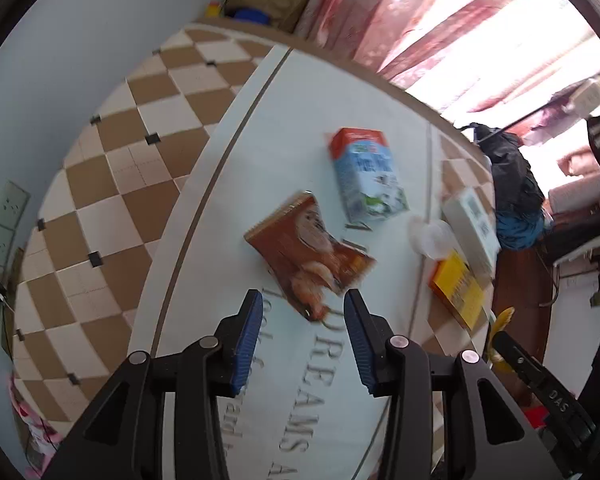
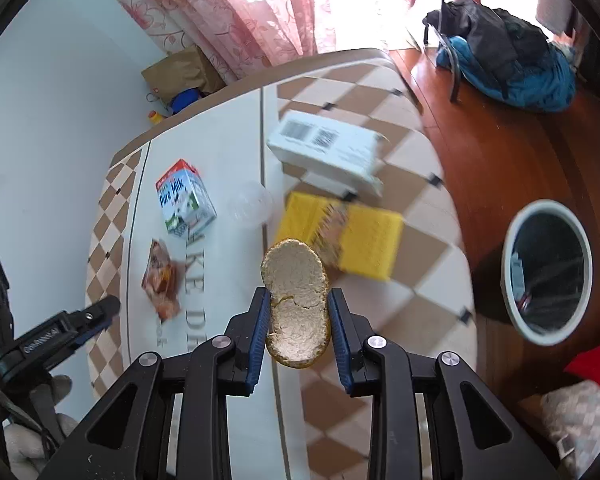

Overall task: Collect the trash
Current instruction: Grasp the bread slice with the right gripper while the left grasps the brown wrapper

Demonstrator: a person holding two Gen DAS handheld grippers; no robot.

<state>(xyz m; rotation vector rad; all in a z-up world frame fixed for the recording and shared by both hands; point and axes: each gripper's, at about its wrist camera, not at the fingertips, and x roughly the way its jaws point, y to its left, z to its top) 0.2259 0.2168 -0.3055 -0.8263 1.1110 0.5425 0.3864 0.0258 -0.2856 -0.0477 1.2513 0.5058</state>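
Right now your right gripper (image 2: pixel 299 312) is clamped on the bread slice (image 2: pixel 295 300), long axis running along the fingers; the bin (image 2: pixel 548 270) lies to its right, on the floor beside the table. Your left gripper (image 1: pixel 302 320), jaws spread and empty, hovers just short of the brown snack wrapper (image 1: pixel 312 258). Motion blur smears the yellow packet (image 2: pixel 340 238); the bin's contents are unclear.

Your left gripper (image 1: pixel 300 300) hangs above the bed with its blue-padded jaws spread wide and nothing between them. Your right gripper (image 2: pixel 299 294) is pinched from both sides on a piece of bread (image 2: pixel 296 296), held aloft. A gloved hand (image 2: pixel 32 432) grips the left tool's handle.
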